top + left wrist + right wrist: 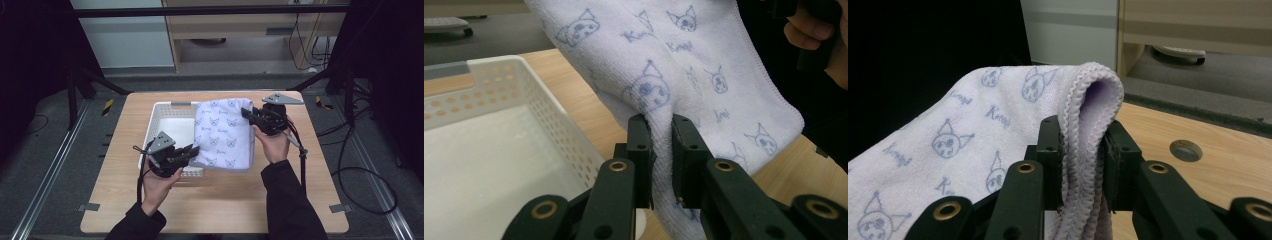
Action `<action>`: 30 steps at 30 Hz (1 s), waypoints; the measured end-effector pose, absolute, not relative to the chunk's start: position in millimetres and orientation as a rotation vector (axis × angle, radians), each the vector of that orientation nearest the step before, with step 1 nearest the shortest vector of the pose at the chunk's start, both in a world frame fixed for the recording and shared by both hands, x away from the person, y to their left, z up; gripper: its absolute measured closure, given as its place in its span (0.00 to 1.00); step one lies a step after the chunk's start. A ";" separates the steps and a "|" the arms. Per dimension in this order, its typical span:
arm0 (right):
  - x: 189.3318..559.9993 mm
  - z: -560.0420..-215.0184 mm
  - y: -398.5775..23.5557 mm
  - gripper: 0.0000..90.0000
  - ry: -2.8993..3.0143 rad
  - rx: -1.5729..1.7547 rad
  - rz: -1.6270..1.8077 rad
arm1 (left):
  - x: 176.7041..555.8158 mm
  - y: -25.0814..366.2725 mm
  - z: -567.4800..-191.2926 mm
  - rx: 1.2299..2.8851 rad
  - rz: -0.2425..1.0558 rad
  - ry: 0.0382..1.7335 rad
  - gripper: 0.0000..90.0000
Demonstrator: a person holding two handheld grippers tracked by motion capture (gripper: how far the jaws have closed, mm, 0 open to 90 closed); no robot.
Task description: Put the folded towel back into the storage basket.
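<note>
Gripper views: both jaws clamped tight on the towel (704, 60), left gripper (661, 145), right gripper (1083, 150).

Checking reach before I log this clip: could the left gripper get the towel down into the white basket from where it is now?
Probably yes. The left gripper is shut on the towel right at the basket rim, and the tray floor beside it lies bare. The right gripper grips the far end too.

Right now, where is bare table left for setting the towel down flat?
Free: the near strip of the table between the forearms, and its far-left corner behind the basket. Crowded: the middle, where each hand-held gripper, left and right, holds the towel over the basket.
</note>
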State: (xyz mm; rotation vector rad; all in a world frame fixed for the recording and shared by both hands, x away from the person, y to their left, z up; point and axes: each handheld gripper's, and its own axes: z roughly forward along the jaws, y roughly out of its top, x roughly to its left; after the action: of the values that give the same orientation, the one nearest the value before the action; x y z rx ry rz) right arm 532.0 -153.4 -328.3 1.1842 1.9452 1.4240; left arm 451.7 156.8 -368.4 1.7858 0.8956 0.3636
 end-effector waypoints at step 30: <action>556.4 -313.9 -78.7 0.81 1.963 1.084 1.460 | 456.6 218.6 -360.6 1.719 0.483 1.027 0.89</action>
State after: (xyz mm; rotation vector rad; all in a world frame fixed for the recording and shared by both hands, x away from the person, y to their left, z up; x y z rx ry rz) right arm 556.4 -78.7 -313.9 1.0841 1.9625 1.4601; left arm 456.6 218.6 -360.6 1.7187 1.0265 0.4832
